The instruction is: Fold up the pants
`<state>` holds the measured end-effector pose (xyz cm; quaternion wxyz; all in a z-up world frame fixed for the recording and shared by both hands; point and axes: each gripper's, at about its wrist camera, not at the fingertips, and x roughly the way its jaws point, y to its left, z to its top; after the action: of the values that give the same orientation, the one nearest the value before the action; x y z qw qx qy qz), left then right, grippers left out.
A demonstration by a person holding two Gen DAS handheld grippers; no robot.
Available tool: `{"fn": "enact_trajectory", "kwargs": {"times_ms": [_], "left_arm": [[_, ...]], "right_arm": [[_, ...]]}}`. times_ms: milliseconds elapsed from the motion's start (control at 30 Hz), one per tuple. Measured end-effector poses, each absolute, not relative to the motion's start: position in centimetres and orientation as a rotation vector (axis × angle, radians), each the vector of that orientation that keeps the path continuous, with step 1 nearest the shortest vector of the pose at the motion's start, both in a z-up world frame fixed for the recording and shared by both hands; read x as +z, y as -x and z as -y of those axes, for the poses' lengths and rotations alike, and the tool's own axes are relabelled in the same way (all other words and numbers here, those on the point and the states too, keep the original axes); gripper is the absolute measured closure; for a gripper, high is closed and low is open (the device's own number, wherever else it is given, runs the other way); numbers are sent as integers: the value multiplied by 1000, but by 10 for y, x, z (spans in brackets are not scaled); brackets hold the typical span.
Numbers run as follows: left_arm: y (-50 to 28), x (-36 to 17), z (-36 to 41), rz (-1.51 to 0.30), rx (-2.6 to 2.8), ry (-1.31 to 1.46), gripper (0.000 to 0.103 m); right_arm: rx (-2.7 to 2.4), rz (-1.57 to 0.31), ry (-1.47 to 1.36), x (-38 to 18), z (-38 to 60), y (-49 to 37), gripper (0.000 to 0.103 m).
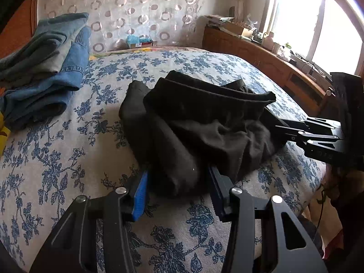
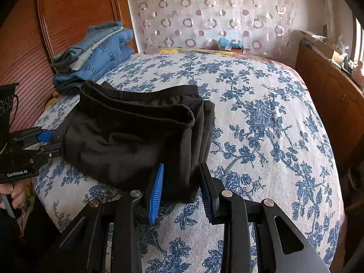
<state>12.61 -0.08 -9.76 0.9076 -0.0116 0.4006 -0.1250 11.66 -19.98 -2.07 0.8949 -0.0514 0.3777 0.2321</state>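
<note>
I had the black pants (image 1: 204,122) bunched in a folded heap on the bed (image 1: 68,159), straight ahead of both tools. My left tool (image 1: 177,182) stood wide with a thick fold between its fingers; my right tool (image 2: 182,182) stood likewise around the near corner. Bare bedspread lay open ahead of the right tool. Folded jeans (image 2: 95,54) sat far ahead-left by the headboard (image 2: 68,11); a wooden sideboard (image 1: 261,61) bounded the right.
</note>
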Motion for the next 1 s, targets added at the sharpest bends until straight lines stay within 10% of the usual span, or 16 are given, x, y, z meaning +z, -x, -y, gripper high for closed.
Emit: {"fn": "enact_trajectory", "kwargs": {"times_ms": [167, 533, 733, 1000], "left_arm": [[-124, -95, -5, -814, -261, 45, 90], [-89, -81, -5, -812, -316, 75, 92], [-76, -77, 4, -791, -309, 19, 88], [-79, -72, -1, -770, -312, 28, 56]], "right_arm": [[502, -766, 106, -23, 201, -112, 94], [522, -722, 107, -12, 219, -76, 98], [550, -721, 83, -10, 233, -57, 98], [522, -647, 124, 4, 232, -46, 80]]}}
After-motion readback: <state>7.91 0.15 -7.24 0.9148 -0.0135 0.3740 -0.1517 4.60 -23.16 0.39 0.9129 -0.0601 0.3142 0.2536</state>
